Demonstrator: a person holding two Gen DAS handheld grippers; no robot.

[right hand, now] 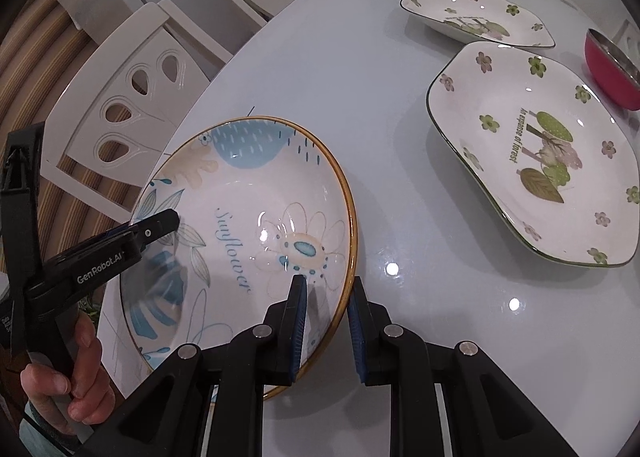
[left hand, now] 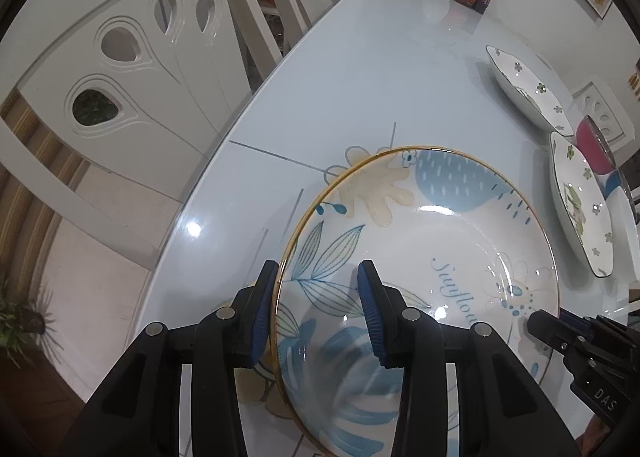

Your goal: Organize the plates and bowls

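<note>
Both tongs are clamped on the rim of the round Sunflower plate (right hand: 240, 241): the left tongs (left hand: 318, 297) grip its edge at about 9 o'clock, the right tongs (right hand: 328, 321) at about 4 o'clock. The plate sits tilted, low over the pale tabletop (right hand: 360, 97). Two square flowered plates (right hand: 536, 153) lie on the tabletop toward 2 o'clock, well apart from it, a pink bowl (right hand: 612, 73) beside them.
</note>
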